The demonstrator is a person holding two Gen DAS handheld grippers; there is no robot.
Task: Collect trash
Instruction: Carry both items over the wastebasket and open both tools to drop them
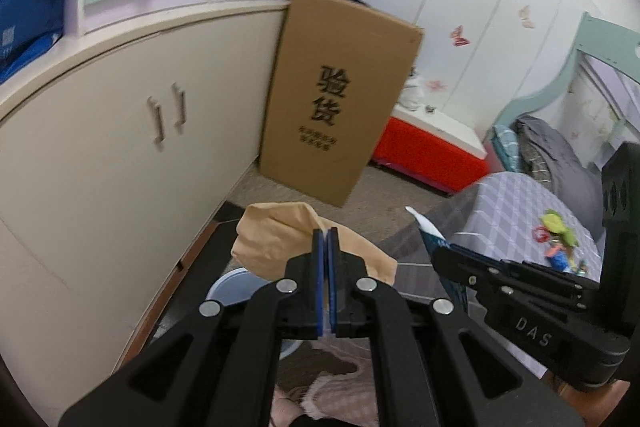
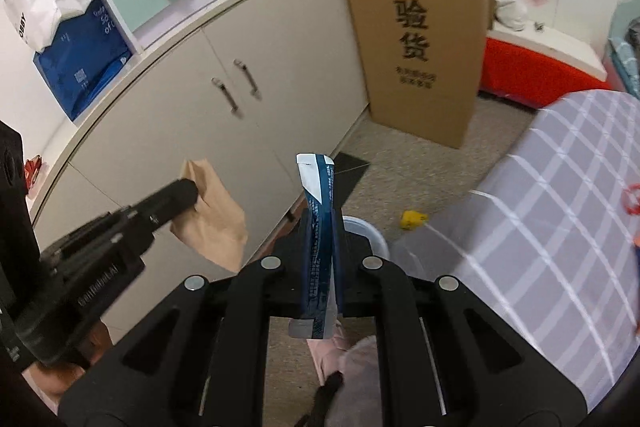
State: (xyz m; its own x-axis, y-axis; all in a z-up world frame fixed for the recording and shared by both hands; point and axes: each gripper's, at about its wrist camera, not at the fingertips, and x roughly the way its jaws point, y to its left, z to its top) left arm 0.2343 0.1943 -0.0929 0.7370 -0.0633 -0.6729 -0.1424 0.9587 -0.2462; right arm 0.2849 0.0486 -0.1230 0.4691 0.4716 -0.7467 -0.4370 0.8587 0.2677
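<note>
My left gripper (image 1: 327, 233) is shut on a crumpled brown paper bag (image 1: 280, 243), which hangs in the air in front of the cupboard. The right wrist view shows the same brown paper bag (image 2: 212, 223) at the tip of the left gripper (image 2: 188, 193). My right gripper (image 2: 322, 215) is shut on a long blue and white wrapper (image 2: 318, 227) that stands up between the pads. In the left wrist view the right gripper (image 1: 438, 247) comes in from the right with the wrapper (image 1: 424, 227) at its tip. A pale round bin (image 1: 234, 285) sits on the floor below; its rim (image 2: 370, 231) shows behind the wrapper.
A cream cupboard (image 1: 120, 155) runs along the left. A tall cardboard box (image 1: 340, 99) leans at its end, with a red chest (image 1: 432, 151) behind. A checked-cloth table (image 2: 560, 211) on the right holds small colourful scraps (image 1: 556, 231). A yellow scrap (image 2: 414, 219) lies on the floor.
</note>
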